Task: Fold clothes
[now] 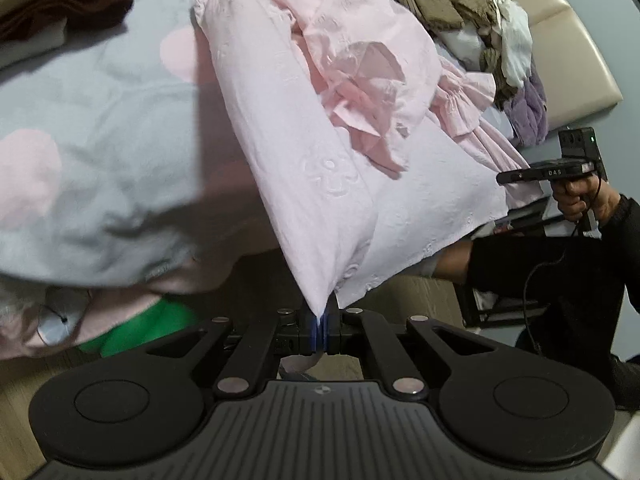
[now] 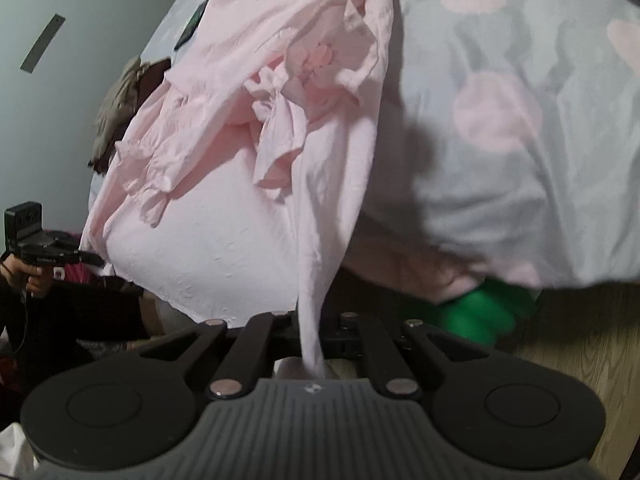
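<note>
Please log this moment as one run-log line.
left hand-held gripper: shut on pink garment | right hand-held gripper: shut on pink garment | garment: hem over bed edge

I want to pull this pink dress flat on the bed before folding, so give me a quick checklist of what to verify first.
1. Left gripper shut on a corner of the pink dress: ok.
2. Right gripper holding the dress: ok, cloth runs down between its fingers.
3. Dress lying smooth: not ok, ruffled sleeves bunched on top.
4. Hem on the bed: not ok, it hangs over the edge.
5. Clothes pile out of the way: ok, it lies beyond the dress.
</note>
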The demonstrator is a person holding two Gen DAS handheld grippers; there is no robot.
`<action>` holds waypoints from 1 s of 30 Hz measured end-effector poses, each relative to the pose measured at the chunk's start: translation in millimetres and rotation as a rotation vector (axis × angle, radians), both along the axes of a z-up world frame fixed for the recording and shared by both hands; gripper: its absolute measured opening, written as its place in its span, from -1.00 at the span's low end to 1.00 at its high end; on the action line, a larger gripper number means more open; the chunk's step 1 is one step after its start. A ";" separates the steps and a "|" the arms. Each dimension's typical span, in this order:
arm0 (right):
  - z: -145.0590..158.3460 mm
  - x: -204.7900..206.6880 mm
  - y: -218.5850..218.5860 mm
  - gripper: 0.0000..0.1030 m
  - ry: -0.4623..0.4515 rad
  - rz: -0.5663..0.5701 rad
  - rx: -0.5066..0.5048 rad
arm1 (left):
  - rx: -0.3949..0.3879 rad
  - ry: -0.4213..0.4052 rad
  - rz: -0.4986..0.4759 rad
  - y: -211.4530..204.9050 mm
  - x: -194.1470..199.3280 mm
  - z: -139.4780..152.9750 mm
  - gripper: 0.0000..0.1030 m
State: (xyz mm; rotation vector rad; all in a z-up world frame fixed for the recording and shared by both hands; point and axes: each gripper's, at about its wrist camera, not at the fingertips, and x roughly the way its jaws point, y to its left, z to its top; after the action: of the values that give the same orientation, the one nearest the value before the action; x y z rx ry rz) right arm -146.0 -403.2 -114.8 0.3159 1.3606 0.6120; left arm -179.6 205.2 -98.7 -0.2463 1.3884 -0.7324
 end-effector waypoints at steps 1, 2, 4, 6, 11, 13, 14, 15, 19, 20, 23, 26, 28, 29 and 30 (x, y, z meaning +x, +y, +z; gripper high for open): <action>0.5 -2.4 1.6 -0.93 0.010 0.009 0.002 | -0.001 0.008 -0.012 -3.3 -3.1 -0.1 -0.99; 1.6 -4.6 2.8 -0.93 0.019 0.020 0.005 | -0.009 0.019 -0.031 -7.2 -6.5 1.4 -0.99; 4.7 -9.1 4.2 -0.93 0.030 0.034 0.009 | -0.026 0.041 -0.069 -14.9 -13.2 4.4 -0.99; 9.4 -11.7 4.5 -0.93 0.032 0.040 0.020 | -0.043 0.047 -0.087 -15.6 -16.3 8.9 -0.99; 25.2 -0.6 5.2 -0.93 -0.023 0.030 0.040 | -0.115 0.024 -0.039 -4.0 -1.7 21.1 -1.00; 23.8 5.0 7.2 -0.93 -0.032 0.035 0.004 | -0.100 0.011 -0.035 -0.7 7.4 22.1 -1.00; 19.3 6.0 9.5 -0.90 -0.030 0.046 -0.034 | -0.084 0.026 -0.048 -1.3 8.2 18.0 -1.00; 14.0 6.4 11.9 -0.84 -0.024 0.060 -0.073 | -0.067 0.042 -0.060 -2.1 8.7 13.6 -1.00; -1.8 4.6 15.4 -0.21 0.022 0.096 -0.174 | 0.072 0.117 -0.114 -7.3 -7.2 -12.9 -0.86; -3.2 4.5 15.1 -0.20 0.026 0.101 -0.185 | 0.113 0.133 -0.128 -8.3 -9.3 -18.5 -0.68; 2.3 8.5 12.1 -0.19 0.008 0.090 -0.190 | 0.189 0.121 -0.144 -8.0 -7.3 -16.8 -0.60; 22.2 20.2 7.7 -0.16 -0.063 0.061 -0.172 | 0.206 0.068 -0.131 -2.4 2.7 -2.7 -0.60; 37.2 32.0 6.1 -0.13 -0.120 0.033 -0.167 | 0.214 0.009 -0.109 -0.9 15.8 13.6 -0.60; 44.7 37.9 5.4 -0.11 -0.149 0.019 -0.164 | 0.222 -0.026 -0.099 -1.5 25.1 22.3 -0.53; 51.2 48.5 7.7 -0.10 -0.177 0.015 -0.164 | 0.231 -0.061 -0.089 -2.3 34.5 31.0 -0.50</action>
State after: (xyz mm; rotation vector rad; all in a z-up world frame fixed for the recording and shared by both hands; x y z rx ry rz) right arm -97.5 -395.4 -63.7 0.1168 1.2348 0.5243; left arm -145.1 203.0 -67.7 0.0192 1.4188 -0.6411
